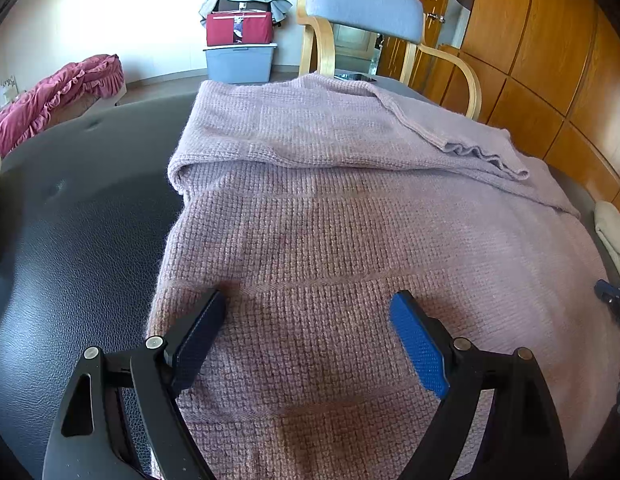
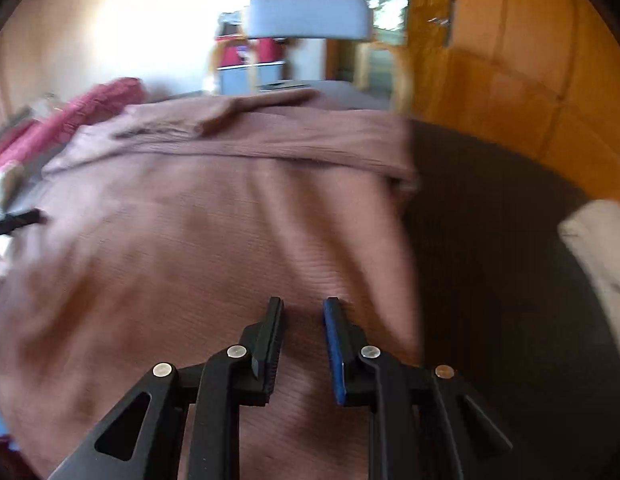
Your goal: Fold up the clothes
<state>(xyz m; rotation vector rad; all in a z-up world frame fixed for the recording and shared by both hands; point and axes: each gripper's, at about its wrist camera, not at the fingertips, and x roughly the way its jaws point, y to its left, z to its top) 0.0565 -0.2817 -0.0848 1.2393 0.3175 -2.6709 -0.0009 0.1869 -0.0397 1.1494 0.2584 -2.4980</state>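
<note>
A mauve knitted sweater (image 1: 350,220) lies spread on a dark leather surface (image 1: 78,248), its far part and a sleeve (image 1: 450,136) folded over the body. My left gripper (image 1: 310,300) is wide open just above the sweater's near left part, holding nothing. The same sweater (image 2: 230,208) fills the blurred right wrist view. My right gripper (image 2: 304,304) hovers over the sweater's near right edge with a narrow gap between the fingers and nothing in it. The right gripper's tip also shows in the left wrist view (image 1: 614,300) at the right edge.
A wooden chair with a grey back (image 1: 366,4) stands beyond the surface. A grey bin (image 1: 240,62) with a red bag on it sits by the wall. A pink ruffled cloth (image 1: 58,96) lies far left. A cream cloth (image 2: 602,256) lies at the right. Wooden panelling (image 1: 550,60) lines the right side.
</note>
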